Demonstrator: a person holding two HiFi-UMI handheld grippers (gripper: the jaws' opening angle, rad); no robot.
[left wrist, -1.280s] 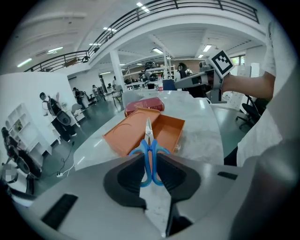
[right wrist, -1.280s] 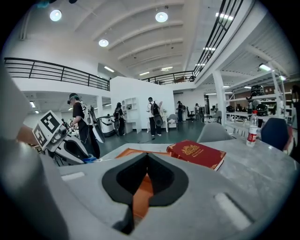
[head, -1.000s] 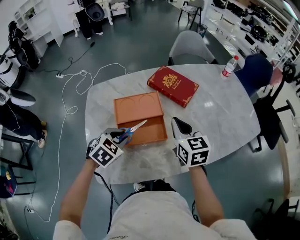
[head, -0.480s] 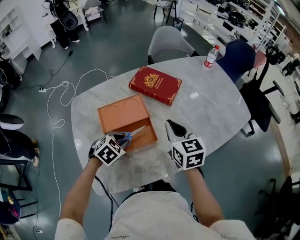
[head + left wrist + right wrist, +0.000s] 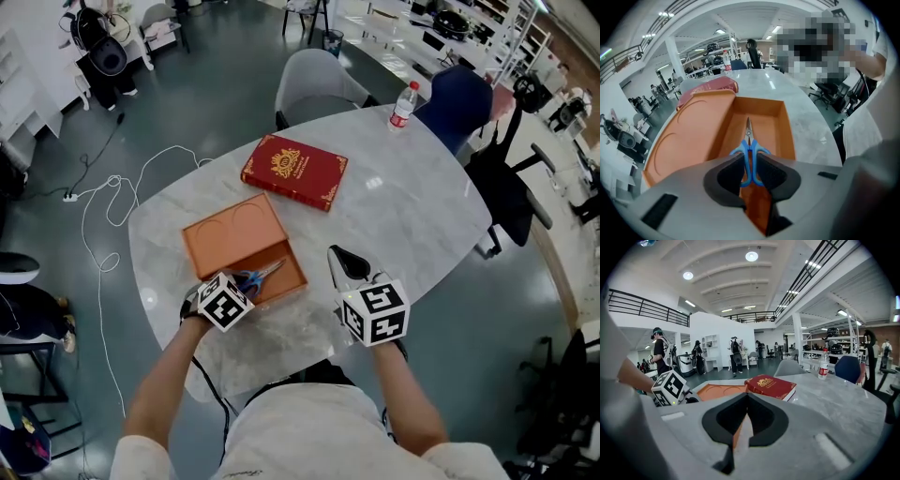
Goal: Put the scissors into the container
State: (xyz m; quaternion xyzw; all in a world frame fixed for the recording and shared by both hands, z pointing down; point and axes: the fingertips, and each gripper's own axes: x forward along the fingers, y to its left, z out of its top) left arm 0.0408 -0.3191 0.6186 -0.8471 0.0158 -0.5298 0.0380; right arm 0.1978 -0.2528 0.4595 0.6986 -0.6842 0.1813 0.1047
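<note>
over the orange container (image 5: 783, 123), left tongs (image 5: 749, 158) clamp the scissors (image 5: 748, 138) — handles half hidden — right tongs (image 5: 747, 395) closed.

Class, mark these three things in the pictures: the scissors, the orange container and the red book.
scissors (image 5: 749, 146): left gripper view, on the blue handle by the pivot.
orange container (image 5: 765, 125): left gripper view, on the bare floor of its compartment.
red book (image 5: 294, 172): head view, on the middle of its cover.

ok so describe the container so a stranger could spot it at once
On the marble table, look between the red book and the person. The container is the orange box lying open, the only orange thing there, with blue-handled scissors held over it.
</note>
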